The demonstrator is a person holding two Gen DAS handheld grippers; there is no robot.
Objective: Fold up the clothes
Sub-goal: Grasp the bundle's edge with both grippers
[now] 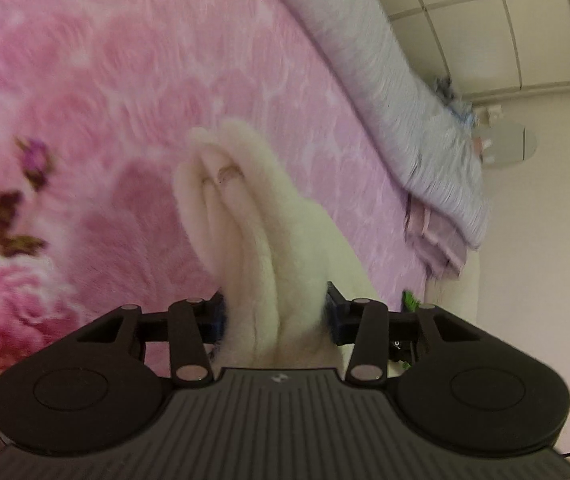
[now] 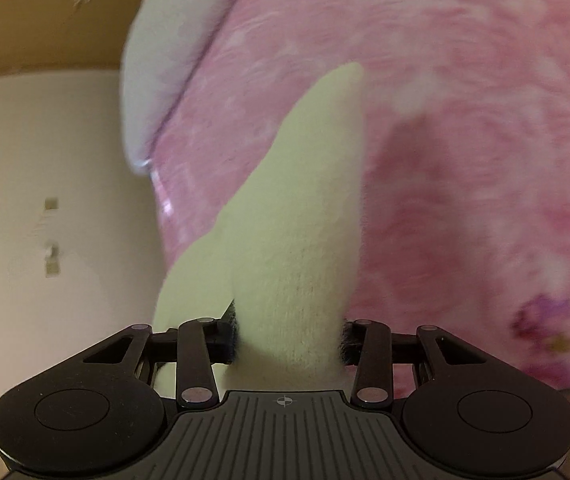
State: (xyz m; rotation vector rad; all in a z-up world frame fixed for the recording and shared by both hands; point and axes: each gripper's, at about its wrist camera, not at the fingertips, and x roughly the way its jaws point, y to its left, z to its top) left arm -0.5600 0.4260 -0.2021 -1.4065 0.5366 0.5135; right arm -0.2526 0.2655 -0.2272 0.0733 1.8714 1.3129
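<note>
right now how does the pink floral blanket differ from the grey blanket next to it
The pink floral blanket is bright pink with big rose prints and dark leafy sprigs; the grey blanket is plain pale grey. The pink one lies spread across the bed's broad middle, while the grey one runs as a band along its edge, one end drooping over the side. Both look soft and fuzzy, though the pictures are blurred.

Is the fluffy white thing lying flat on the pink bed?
No, the white garment hangs bunched from the left tongs, above the pink blanket.
</note>
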